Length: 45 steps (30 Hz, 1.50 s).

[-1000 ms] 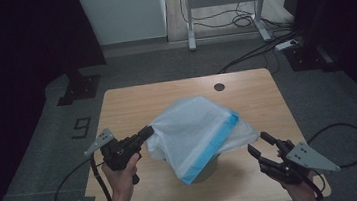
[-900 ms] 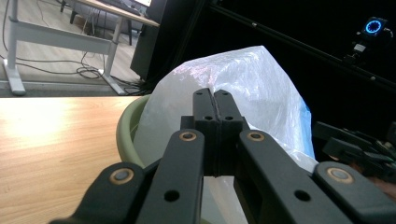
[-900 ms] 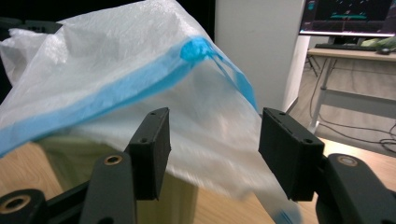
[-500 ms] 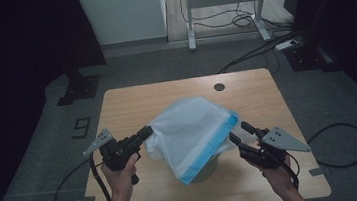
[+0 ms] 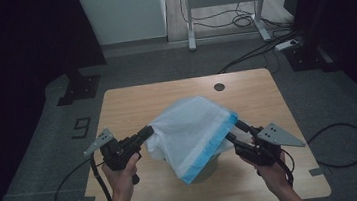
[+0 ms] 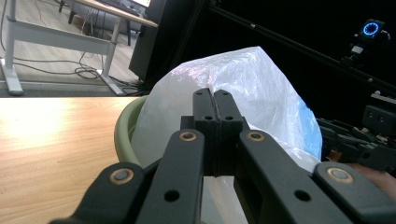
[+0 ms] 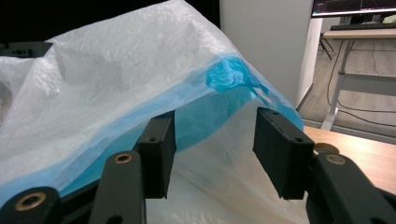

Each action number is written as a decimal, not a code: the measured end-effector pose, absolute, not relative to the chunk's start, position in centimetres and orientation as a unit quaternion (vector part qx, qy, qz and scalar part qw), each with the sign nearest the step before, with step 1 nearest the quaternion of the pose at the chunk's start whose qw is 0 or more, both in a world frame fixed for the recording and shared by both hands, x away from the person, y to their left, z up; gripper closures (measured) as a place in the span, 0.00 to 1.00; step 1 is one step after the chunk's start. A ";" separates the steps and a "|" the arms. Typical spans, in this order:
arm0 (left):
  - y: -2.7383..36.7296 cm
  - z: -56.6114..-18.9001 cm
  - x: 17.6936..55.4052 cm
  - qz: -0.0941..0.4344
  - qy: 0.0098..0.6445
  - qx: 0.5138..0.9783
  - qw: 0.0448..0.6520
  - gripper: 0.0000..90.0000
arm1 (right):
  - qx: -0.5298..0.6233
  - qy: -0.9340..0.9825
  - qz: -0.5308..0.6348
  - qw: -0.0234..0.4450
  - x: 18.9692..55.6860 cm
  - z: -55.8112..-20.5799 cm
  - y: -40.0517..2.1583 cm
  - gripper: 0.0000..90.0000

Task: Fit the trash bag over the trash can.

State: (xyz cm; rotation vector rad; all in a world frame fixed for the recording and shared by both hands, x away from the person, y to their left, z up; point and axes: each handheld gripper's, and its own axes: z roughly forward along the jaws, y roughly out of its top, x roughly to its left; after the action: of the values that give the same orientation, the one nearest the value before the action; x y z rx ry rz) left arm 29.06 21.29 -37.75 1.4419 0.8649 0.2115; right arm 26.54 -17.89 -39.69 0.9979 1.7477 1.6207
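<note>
We are partway through lining a small bin with a bag. The white plastic bag with a blue drawstring hem (image 5: 190, 132) is draped over the pale green bin (image 6: 127, 128), which stands on the wooden table (image 5: 132, 105) near its front edge, between our two hands. In the high view only a little of the bin shows under the bag's lower corner, so the bag sits on top like a tent, not yet pulled down around the rim.

Our left gripper (image 5: 145, 132) has its jaws pressed together, and in the left gripper view the tips sit against the white film at the bag's left side; we judge they pinch a fold of it, though the fold itself is hidden between the pads. Our right gripper (image 5: 234, 131) has its jaws apart and has just been closing them; in the right gripper view the blue hem (image 7: 219, 100) hangs just beyond the two pads, with film between them but not yet squeezed.

Whether anything lies inside the bin or the bag we cannot tell, since the film covers the opening.

Left to do, as we judge it: grip the hem on the right, spread the mouth, and fold it over the rim
</note>
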 end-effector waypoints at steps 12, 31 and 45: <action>21.1 -37.8 29.0 0.093 0.379 0.638 0.664 1.00 | 0.380 0.631 0.623 0.264 27.3 -39.1 -17.6 0.99; 21.1 -36.6 28.9 0.117 0.373 0.624 0.677 0.99 | 0.376 0.656 0.587 0.290 27.0 -39.7 -19.8 0.99; 21.5 -36.4 29.9 0.132 0.387 0.607 0.681 1.00 | 0.389 0.655 0.564 0.320 28.1 -38.1 -22.1 0.99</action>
State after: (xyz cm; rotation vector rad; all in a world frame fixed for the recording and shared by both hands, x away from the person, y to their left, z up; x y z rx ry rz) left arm 29.91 21.45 -36.39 1.3626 0.8679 0.2957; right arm 28.09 -22.09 -38.14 1.0213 1.7210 1.4814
